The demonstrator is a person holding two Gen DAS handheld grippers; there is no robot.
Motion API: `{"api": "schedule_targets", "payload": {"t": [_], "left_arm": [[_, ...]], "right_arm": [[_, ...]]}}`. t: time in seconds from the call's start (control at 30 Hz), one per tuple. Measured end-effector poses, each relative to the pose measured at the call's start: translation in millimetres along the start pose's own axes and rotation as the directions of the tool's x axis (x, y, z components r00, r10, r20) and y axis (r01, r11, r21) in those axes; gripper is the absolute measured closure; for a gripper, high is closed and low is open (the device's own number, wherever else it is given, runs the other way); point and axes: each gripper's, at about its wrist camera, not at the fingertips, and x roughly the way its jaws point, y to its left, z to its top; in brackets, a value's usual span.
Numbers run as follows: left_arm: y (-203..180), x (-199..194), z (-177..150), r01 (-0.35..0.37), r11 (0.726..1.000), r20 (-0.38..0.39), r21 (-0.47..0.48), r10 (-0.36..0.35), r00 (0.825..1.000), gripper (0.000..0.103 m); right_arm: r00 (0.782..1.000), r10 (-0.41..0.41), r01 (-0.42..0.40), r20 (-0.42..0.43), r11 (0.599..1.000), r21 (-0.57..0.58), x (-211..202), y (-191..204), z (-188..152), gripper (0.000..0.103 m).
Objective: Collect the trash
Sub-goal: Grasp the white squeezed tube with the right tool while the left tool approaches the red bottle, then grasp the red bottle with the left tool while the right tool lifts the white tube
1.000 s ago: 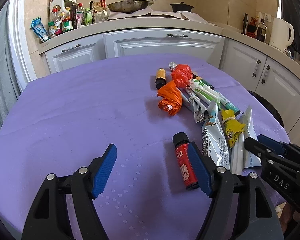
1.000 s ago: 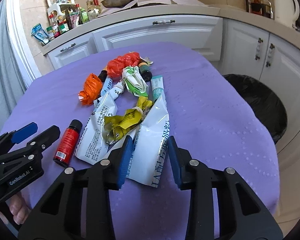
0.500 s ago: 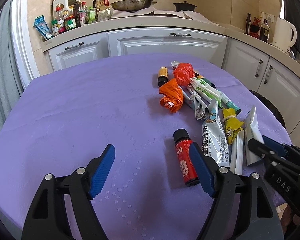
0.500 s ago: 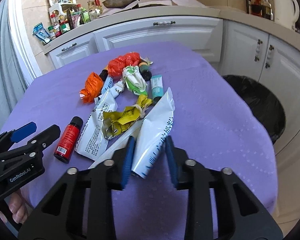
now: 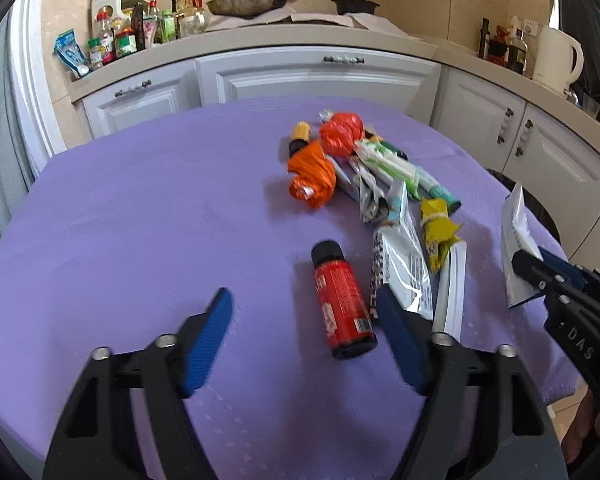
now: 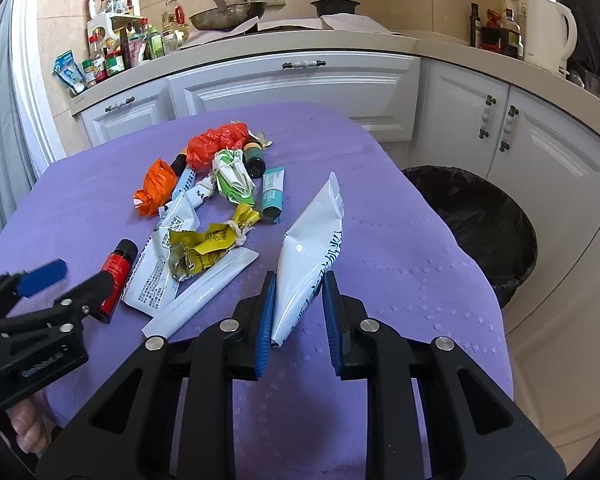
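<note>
Two grippers work over the purple-clothed worktop (image 6: 380, 240). The right gripper (image 6: 299, 312) has just been closing, and its fingers (image 6: 266, 316) now pinch a white pouch (image 6: 314, 248), lifted tilted above the cloth, near the black-lined bin (image 6: 476, 220). The left gripper (image 5: 306, 340) has just been narrowing yet stands fairly wide, its fingers (image 5: 208, 340) straddling a red bottle (image 5: 342, 300) without touching. Beyond lie crumpled orange (image 5: 312, 174), yellow (image 6: 204, 246) and white wrappers (image 6: 160, 256).
</note>
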Motion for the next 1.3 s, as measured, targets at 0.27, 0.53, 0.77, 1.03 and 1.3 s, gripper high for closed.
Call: {"api": "schedule_targets", "payload": {"t": [0.27,0.53,0.77,1.03,1.3], "left_arm": [[0.3,9.5,-3.1,0.041,0.999,-0.023,-0.006,-0.041,0.999,0.075],[3.2,6.4,-1.8,0.033,0.999,0.013,-0.008,-0.033,0.999,0.078],[3.9,-8.5,11.1,0.031,1.000,0.086,-0.006,-0.030,0.996,0.078],[-26.8,-12.9,40.7,0.112,0.993,0.133,0.039,-0.116,0.984,0.078],[-89.4,-5.8,73.9,0.184,0.978,0.165,0.101,-0.199,0.966,0.078]], "right_arm": [[1.000,0.014,-0.014,-0.003,1.000,0.011,1.1,-4.8,-3.3,0.081],[1.000,0.014,-0.014,0.002,1.000,0.000,2.4,-4.3,-3.9,0.082],[1.000,0.004,-0.004,0.024,1.000,-0.005,0.6,-6.2,1.1,0.082],[0.993,-0.069,0.066,0.096,0.997,0.030,-12.4,-37.6,21.4,0.082],[0.970,-0.189,0.177,0.151,0.981,0.084,-18.2,-99.5,45.5,0.082]]}}
